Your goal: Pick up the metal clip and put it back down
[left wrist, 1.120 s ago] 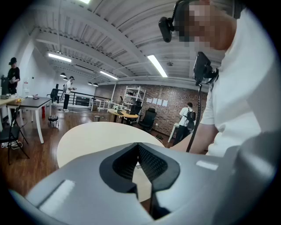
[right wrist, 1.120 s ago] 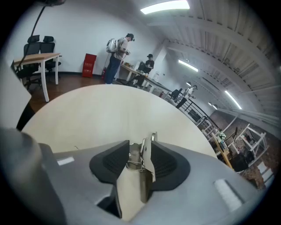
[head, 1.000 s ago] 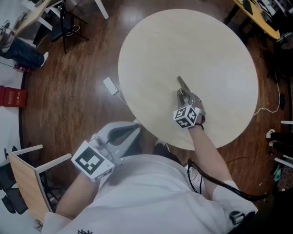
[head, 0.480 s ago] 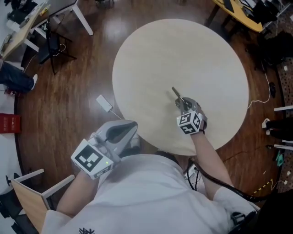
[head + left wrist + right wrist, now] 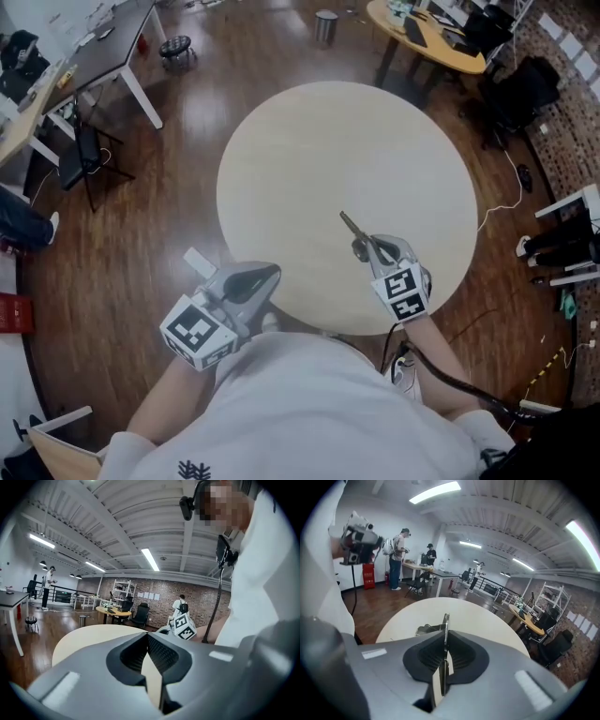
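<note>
The metal clip (image 5: pixel 349 225) is a thin silvery strip pointing up-left over the round pale table (image 5: pixel 309 150). My right gripper (image 5: pixel 362 247) is shut on its near end, above the table's near right part. In the right gripper view the clip (image 5: pixel 446 622) stands edge-on between the closed jaws of that gripper (image 5: pixel 445 641), its wider part (image 5: pixel 425 630) jutting left. Whether the clip touches the table I cannot tell. My left gripper (image 5: pixel 261 277) hovers off the table's near left edge, shut on nothing, and its jaw tips (image 5: pixel 145 636) meet.
A small white box (image 5: pixel 199 262) lies on the wooden floor left of the table. Desks and chairs (image 5: pixel 84 150) stand at far left, an orange table (image 5: pixel 427 37) at the back, cables (image 5: pixel 506 202) to the right. People stand far off in the room.
My right gripper has shut on the clip and drawn slightly toward the table's near edge. The left gripper has stayed beside the table. The head view has shifted.
</note>
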Available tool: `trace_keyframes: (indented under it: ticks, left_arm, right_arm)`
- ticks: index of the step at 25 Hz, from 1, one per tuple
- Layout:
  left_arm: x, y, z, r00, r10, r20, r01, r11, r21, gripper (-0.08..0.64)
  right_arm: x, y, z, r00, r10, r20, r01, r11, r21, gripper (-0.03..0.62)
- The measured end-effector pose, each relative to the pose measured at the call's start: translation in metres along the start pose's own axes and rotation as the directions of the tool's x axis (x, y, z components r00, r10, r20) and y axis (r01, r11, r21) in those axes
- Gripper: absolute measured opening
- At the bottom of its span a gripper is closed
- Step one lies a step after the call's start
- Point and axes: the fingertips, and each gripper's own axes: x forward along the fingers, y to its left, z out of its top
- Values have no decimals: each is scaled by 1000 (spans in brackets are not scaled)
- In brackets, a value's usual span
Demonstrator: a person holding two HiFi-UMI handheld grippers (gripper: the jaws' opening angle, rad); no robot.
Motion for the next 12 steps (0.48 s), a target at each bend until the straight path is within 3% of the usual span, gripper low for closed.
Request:
trace_keyframes:
  ticks: [7,12]
  left_arm:
    - [4,-13,-3,995,-101,-26,103,989,105,0]
    - [-1,-10,-14,989,-145,-34,147,987,71,0]
  right_arm:
    - [-65,13,37,998,-12,65,5,995,97,3]
    - [-97,27,52,995,-30,99,19,993,114,3]
